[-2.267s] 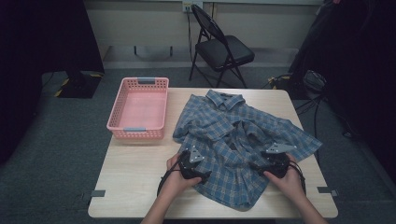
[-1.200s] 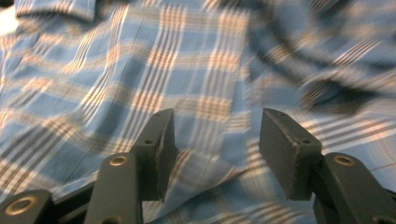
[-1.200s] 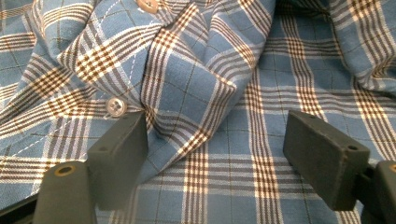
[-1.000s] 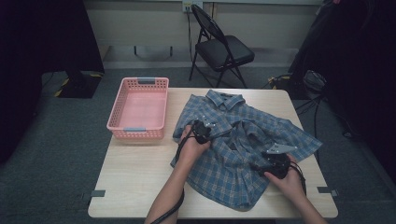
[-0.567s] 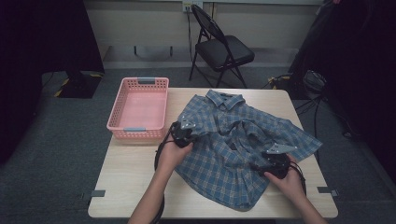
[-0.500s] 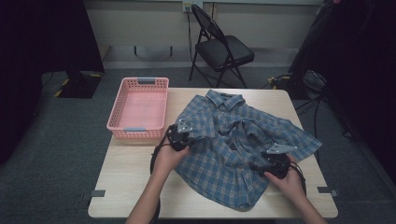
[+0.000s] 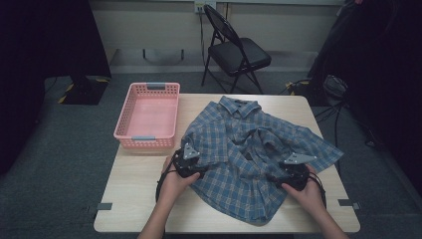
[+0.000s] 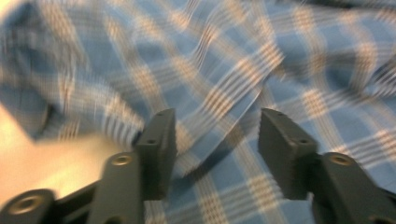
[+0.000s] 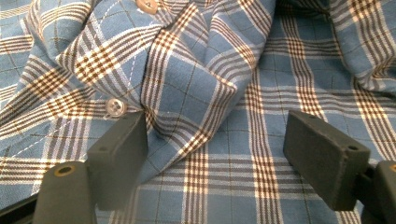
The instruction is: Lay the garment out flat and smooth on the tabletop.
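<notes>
A blue plaid shirt (image 7: 249,149) lies rumpled on the wooden table (image 7: 144,199), collar at the far side. At the shirt's left edge, my left gripper (image 7: 195,167) has just been opening. In the blurred left gripper view its jaws (image 8: 215,126) stand apart with a loose fold of the shirt (image 8: 219,93) between them, and the pads do not press on it. My right gripper (image 7: 286,175) rests on the shirt's right front part. It (image 9: 215,125) is open wide over a raised fold with a button (image 9: 115,107) beside one pad.
A pink basket (image 7: 130,134) stands on the table's far left corner, close to the shirt's left side. A black folding chair (image 7: 238,50) stands behind the table. Bare table lies to the left of the left hand and along the front edge.
The left hand has drawn back from the shirt's middle to its left edge, towards the person. The right hand has kept still.
</notes>
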`<state>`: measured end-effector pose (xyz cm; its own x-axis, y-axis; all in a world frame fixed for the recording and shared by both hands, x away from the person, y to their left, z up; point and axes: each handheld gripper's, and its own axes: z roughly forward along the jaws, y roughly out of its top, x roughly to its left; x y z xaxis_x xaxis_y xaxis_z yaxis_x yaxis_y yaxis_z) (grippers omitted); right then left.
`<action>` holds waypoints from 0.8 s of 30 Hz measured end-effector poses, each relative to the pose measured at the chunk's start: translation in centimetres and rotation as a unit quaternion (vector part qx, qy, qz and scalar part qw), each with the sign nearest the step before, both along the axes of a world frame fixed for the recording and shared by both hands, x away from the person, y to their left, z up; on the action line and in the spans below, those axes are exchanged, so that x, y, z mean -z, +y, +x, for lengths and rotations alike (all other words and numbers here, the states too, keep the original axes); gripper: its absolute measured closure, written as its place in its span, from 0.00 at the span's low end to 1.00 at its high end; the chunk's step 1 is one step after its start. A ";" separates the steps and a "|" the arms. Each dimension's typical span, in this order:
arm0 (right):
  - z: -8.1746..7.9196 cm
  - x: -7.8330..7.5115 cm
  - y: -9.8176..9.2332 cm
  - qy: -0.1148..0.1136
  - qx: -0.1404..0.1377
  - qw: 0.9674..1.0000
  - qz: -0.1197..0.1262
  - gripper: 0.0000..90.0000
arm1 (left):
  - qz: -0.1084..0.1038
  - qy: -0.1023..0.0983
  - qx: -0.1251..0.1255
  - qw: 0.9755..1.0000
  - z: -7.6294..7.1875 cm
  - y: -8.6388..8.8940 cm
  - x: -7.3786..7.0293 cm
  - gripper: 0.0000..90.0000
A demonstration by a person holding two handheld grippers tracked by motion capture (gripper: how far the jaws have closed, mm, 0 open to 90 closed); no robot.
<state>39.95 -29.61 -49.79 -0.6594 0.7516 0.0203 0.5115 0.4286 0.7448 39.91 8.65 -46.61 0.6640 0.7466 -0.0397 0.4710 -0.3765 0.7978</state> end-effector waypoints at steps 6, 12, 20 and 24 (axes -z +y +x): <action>0.0 0.0 0.0 0.000 0.000 1.000 0.000 0.24 | 0.017 -0.014 0.023 0.999 1.6 -2.8 -0.3 0.46; 0.0 0.0 0.0 0.000 0.000 1.000 0.000 0.23 | 0.031 -0.001 0.022 0.999 3.5 -5.1 0.8 0.52; 0.0 0.0 0.0 0.000 0.000 1.000 0.000 0.23 | 0.052 0.019 0.019 0.998 4.4 -6.1 0.3 0.93; 0.0 0.0 0.0 0.000 0.000 1.000 0.000 0.23 | 0.044 0.024 0.009 0.999 4.7 -5.8 -0.6 0.96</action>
<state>39.95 -29.60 -49.79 -0.6589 0.7519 0.0210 0.5122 0.4281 0.7446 44.65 2.83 -45.99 0.6768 0.7362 -0.0059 0.5001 -0.4539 0.7375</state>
